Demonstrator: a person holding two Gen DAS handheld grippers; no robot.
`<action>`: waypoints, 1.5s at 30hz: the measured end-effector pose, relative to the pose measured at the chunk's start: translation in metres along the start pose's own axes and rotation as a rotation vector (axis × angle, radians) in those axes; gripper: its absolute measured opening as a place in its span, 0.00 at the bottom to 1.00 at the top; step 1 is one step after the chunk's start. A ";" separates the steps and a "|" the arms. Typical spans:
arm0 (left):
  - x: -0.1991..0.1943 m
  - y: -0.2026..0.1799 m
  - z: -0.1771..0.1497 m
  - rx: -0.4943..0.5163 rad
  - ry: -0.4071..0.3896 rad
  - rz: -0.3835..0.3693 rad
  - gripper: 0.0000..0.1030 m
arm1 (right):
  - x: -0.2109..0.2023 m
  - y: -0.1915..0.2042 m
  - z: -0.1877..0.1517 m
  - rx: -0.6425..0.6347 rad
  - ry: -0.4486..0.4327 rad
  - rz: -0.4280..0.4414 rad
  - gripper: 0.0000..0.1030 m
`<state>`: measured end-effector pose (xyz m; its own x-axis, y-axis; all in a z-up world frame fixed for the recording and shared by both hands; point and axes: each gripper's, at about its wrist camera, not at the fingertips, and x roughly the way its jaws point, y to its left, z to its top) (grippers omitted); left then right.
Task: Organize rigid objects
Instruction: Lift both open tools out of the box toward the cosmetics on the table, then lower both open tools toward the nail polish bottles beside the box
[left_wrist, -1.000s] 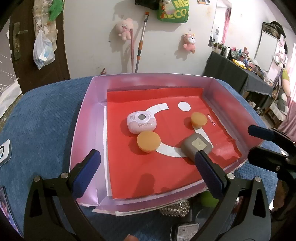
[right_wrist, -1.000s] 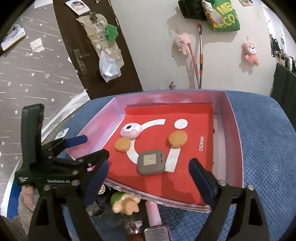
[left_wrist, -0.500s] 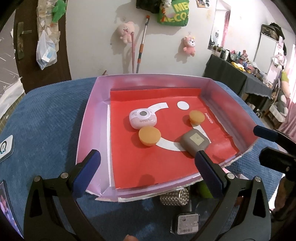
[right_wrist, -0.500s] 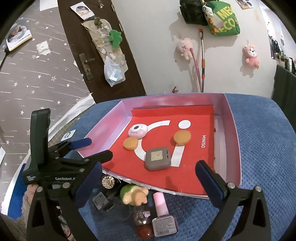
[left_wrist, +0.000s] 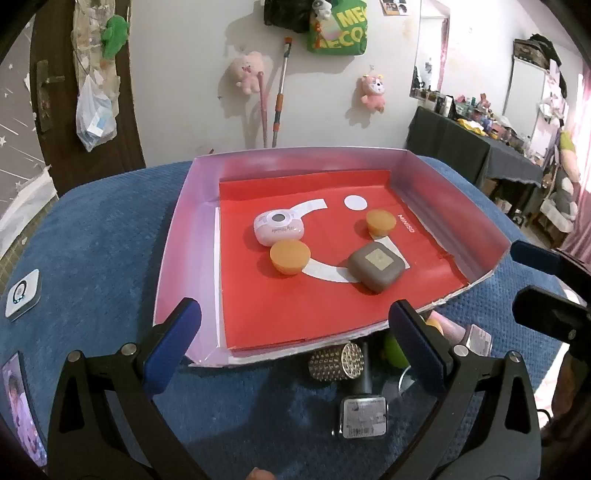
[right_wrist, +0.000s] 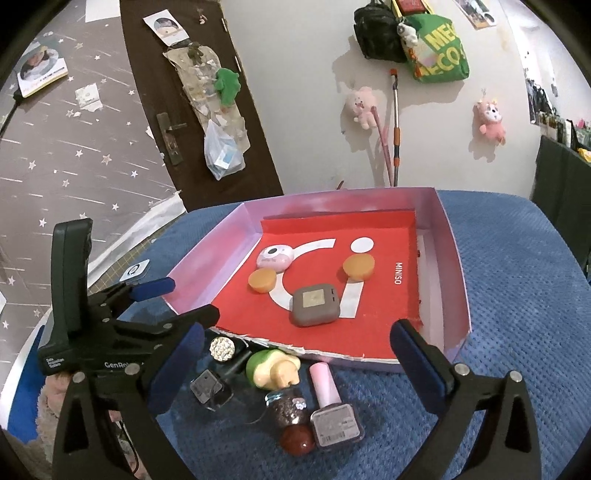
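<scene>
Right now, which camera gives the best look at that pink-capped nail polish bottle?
The right wrist view: the nail polish bottle lies whole and unobstructed on the blue cloth. The left wrist view shows only its base, behind a gripper finger.

Blue textured cloth (right_wrist: 517, 295) under everything. On it, pale pink-lilac tray (right_wrist: 452, 236), lined with red sheet (right_wrist: 388, 325) bearing white curved stripe, white dot and white "MINISO" lettering. Inside tray: pale pink case (right_wrist: 275, 257) with grey round window; two orange pucks (right_wrist: 262, 280) (right_wrist: 358, 266); taupe grey square case (right_wrist: 315, 304) with beige square patch. Just outside tray's near edge: silver studded cap (right_wrist: 221, 348); green and cream toy (right_wrist: 271, 367); pink-capped bottle (right_wrist: 332, 410) with mauve glittery body and white label; dark red bead (right_wrist: 297, 439); glittery brown jar (right_wrist: 290, 408). Black gripper frames with blue pads (left_wrist: 415, 345) (right_wrist: 417, 365).
</scene>
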<state>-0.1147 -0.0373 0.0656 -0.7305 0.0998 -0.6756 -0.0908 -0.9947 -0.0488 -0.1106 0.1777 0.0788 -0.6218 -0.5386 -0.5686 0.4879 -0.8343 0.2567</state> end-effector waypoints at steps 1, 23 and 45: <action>-0.002 -0.001 -0.001 0.002 -0.004 0.004 1.00 | -0.002 0.003 -0.002 -0.013 -0.006 -0.010 1.00; -0.008 -0.013 -0.024 0.005 0.041 -0.025 1.00 | -0.019 0.020 -0.028 -0.069 -0.017 -0.067 0.88; -0.011 -0.025 -0.042 0.018 0.060 -0.074 1.00 | -0.015 0.015 -0.052 -0.050 0.050 -0.068 0.68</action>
<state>-0.0761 -0.0150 0.0431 -0.6792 0.1710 -0.7138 -0.1558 -0.9839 -0.0875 -0.0621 0.1798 0.0508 -0.6239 -0.4735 -0.6217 0.4763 -0.8611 0.1779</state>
